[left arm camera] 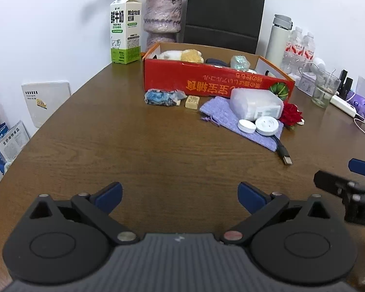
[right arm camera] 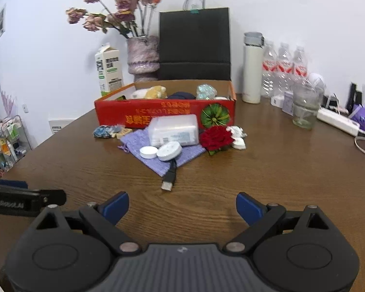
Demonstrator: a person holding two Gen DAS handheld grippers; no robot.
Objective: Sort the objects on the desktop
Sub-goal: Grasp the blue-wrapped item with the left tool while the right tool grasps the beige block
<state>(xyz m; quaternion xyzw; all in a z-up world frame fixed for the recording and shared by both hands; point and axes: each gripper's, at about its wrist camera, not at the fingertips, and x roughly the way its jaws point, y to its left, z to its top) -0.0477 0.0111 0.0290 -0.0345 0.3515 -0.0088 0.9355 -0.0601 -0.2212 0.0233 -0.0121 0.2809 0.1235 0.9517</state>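
A red cardboard box (left arm camera: 206, 82) (right arm camera: 143, 114) stands at the back of the brown table and holds a plush toy and other items. In front of it lie a blue crumpled wrapper (left arm camera: 161, 96) (right arm camera: 104, 131), a tan block (left arm camera: 191, 102), a purple pouch (left arm camera: 219, 114) (right arm camera: 138, 141), a clear plastic box (left arm camera: 255, 107) (right arm camera: 174, 130), two white round discs (left arm camera: 266, 125) (right arm camera: 169, 150), a USB plug (left arm camera: 286, 157) (right arm camera: 168, 182), a red rose (left arm camera: 290, 114) (right arm camera: 216, 137) and white pieces (right arm camera: 238, 137). My left gripper (left arm camera: 180, 196) and right gripper (right arm camera: 182, 206) are open, empty, well short of the pile.
A milk carton (left arm camera: 124, 29), a vase of dried flowers (right arm camera: 142, 56), a black paper bag (right arm camera: 194, 43), a white flask (right arm camera: 251, 68), water bottles (right arm camera: 283, 68), a glass (right arm camera: 304, 109) and a power strip (right arm camera: 338, 121) line the back and right.
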